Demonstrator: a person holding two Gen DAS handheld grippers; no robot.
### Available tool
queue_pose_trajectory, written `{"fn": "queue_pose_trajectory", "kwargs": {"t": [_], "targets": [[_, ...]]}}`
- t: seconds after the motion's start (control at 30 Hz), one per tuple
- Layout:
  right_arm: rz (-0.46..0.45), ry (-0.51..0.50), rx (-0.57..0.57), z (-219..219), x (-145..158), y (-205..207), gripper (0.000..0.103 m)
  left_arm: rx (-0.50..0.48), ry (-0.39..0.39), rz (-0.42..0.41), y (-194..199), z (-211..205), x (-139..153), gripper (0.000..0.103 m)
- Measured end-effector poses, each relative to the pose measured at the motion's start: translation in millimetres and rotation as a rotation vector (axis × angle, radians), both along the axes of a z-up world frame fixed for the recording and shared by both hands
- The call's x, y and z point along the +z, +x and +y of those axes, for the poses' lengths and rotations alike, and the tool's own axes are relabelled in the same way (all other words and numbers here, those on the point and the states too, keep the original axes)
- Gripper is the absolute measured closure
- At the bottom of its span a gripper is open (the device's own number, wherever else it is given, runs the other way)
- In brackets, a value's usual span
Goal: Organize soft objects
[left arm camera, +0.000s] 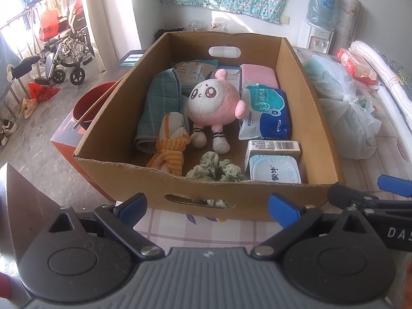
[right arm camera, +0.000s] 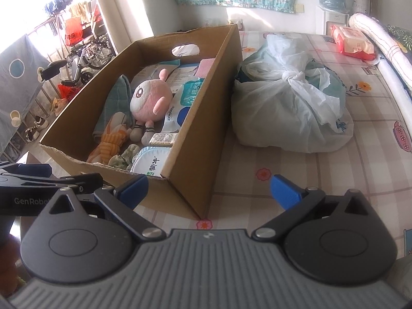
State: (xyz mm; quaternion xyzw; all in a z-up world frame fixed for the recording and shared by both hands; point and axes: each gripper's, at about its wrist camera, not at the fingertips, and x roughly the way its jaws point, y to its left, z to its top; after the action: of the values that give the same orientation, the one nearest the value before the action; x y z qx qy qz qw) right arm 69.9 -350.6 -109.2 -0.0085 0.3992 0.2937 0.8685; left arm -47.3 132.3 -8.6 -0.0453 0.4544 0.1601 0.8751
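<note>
Before you on the bed, the cardboard box holds a pink plush toy; both grippers' fingers hang open and empty, so next choose a soft item.

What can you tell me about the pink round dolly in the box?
The pink plush doll looks soft and fuzzy, with a round body, white face, brown eyes, pink ears, and dangling legs in striped socks. It lies face-up in the middle of the cardboard box, feet toward the camera. It touches the green towel and the blue wipes pack beside it. Nothing holds it.
</note>
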Motion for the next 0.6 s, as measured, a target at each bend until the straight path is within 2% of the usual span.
{"fn": "queue_pose_trajectory", "kwargs": {"t": [0.6], "targets": [[0.025,0.005,0.001,0.1,-3.8,1.1,0.001,0.000,-0.005,0.006,-2.2,0.5,-2.3,0.002]]}}
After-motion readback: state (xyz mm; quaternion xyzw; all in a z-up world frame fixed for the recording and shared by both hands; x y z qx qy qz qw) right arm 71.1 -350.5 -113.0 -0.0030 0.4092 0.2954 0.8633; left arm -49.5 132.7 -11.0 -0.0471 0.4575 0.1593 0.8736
